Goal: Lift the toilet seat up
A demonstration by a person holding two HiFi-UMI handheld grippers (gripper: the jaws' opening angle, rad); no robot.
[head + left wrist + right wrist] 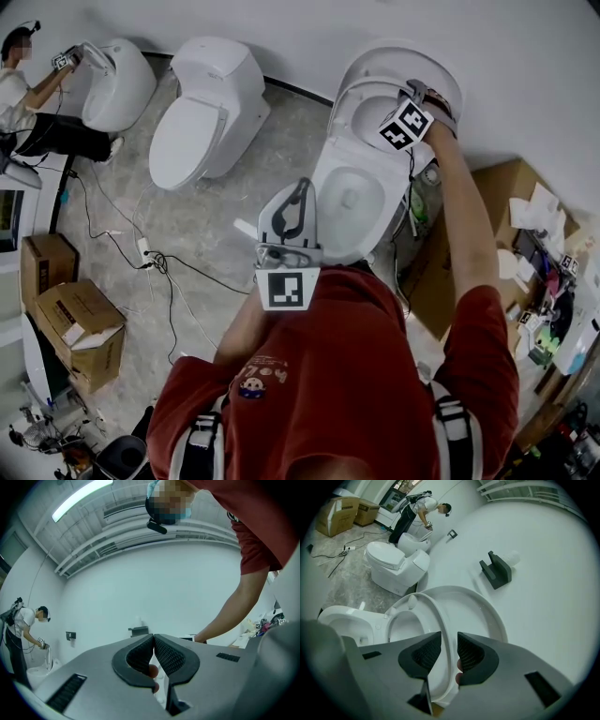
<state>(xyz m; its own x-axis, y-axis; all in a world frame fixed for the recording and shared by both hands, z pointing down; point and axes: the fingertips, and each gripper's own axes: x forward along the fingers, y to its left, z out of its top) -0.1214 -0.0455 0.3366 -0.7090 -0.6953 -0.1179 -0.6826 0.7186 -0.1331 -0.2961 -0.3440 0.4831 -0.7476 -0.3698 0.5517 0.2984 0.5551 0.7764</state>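
Broadly, the floor (234, 187): grey and mottled, carrying three toilets along its far edge by the wall, with cardboard boxes (75, 319) and loose cables (150, 258) toward its left edge.
Other person (28, 94): at the floor's far left corner, bent over the furthest toilet (117, 80).
Spare toilet (202, 112): between that one and the task's, lid down, untouched.
Task toilet (352, 202): at the floor's far edge, right below the person in the red shirt, bowl open to view.
Lid (483, 606): up, close to the wall behind.
Toilet seat (440, 616): swung up steeply, just in front of the lid; whether it already leans on the lid I cannot tell.
Right gripper (449, 641): reaching over the bowl to the raised seat's top edge, its fingers spread with the seat's thin rim running between them, the pads apparently not pressing on it.
Left gripper (153, 637): held back near the person's chest, pointing across the room, fingers pressed together on nothing.
Step in hand: the lift looks all but done; this reads as the letting-go at the top of the swing.
Next move: judging from the rim's place, the right gripper needs to back straight off without snagging it, and only if the seat leans far enough back to stay up by itself.
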